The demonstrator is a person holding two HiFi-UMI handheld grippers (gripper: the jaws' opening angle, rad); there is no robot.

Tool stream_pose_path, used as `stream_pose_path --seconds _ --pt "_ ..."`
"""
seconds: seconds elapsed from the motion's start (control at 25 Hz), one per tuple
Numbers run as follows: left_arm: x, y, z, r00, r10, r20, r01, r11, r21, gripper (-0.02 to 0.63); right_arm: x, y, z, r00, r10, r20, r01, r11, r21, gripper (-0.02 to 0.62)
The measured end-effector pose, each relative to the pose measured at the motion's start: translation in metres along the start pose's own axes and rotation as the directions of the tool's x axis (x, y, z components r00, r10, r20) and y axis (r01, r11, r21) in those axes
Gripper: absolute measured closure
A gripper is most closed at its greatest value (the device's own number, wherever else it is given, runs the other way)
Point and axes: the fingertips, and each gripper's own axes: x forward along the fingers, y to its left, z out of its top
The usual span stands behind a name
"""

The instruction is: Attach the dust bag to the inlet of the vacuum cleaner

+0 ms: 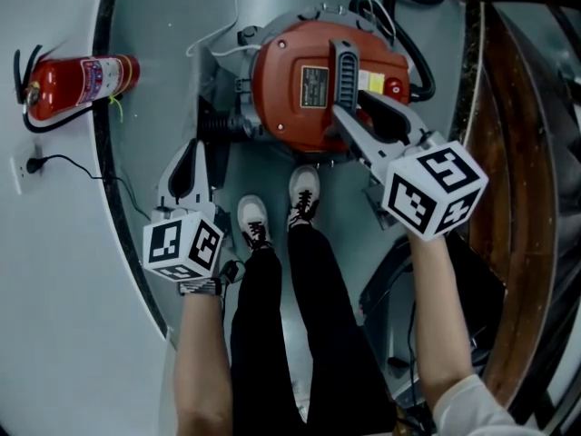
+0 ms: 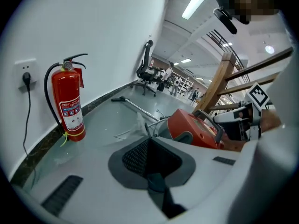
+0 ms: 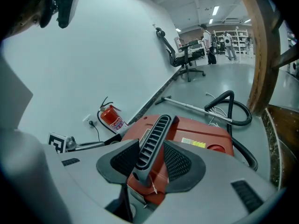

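**Vacuum (image 1: 309, 89) gripped by its handle (image 1: 345, 62)**

Vacuum, red and round, sits on the floor (image 1: 172, 25) just beyond the person's shoes (image 1: 304, 193). Its black ribbed handle runs across the top. The right gripper (image 1: 356, 107) reaches in from the near right, its fingers clamped on either side of that handle. The left gripper (image 1: 195, 148) hangs to the left of the vacuum, apart from it. Its fingers are together with nothing between them, and it is aimed toward the wall by the extinguisher (image 1: 82, 84). A black hose (image 3: 238, 101) curls on the floor beyond the vacuum.
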Motion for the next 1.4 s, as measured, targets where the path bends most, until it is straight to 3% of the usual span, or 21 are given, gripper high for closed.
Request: stream_pose_path --seconds 0.12,0.28,0.84,1.08,1.24,1.4 --pt "-0.001 -0.001 0.000 1.000 -0.015 0.022 0.016 0.998 -0.055 0.594 0.000 0.000 0.000 1.000 -0.002 0.009 0.002 1.000 0.005 0.434" --pt "0.000 -0.003 0.000 0.998 -0.048 0.028 0.050 0.996 -0.073 0.591 0.001 0.000 -0.001 1.000 0.012 0.010 -0.013 1.000 0.014 0.434" --pt "0.003 -0.018 0.002 0.974 -0.226 -0.037 0.225 0.974 -0.014 0.584 0.004 0.003 -0.002 0.997 0.069 -0.026 -0.069 0.998 0.008 0.428" --pt "0.002 -0.024 -0.001 0.949 -0.308 -0.074 0.310 0.951 0.017 0.581 0.007 0.003 -0.004 0.998 0.058 -0.033 -0.059 0.998 -0.023 0.422" --pt "0.003 -0.028 -0.004 0.937 -0.336 -0.091 0.340 0.940 0.028 0.580 0.009 0.006 -0.009 0.997 0.073 -0.028 -0.073 0.997 -0.013 0.397" --pt "0.002 -0.032 -0.007 0.927 -0.361 -0.098 0.364 0.931 0.021 0.578 0.018 0.012 -0.025 0.994 0.075 -0.080 -0.077 0.997 -0.024 0.393"
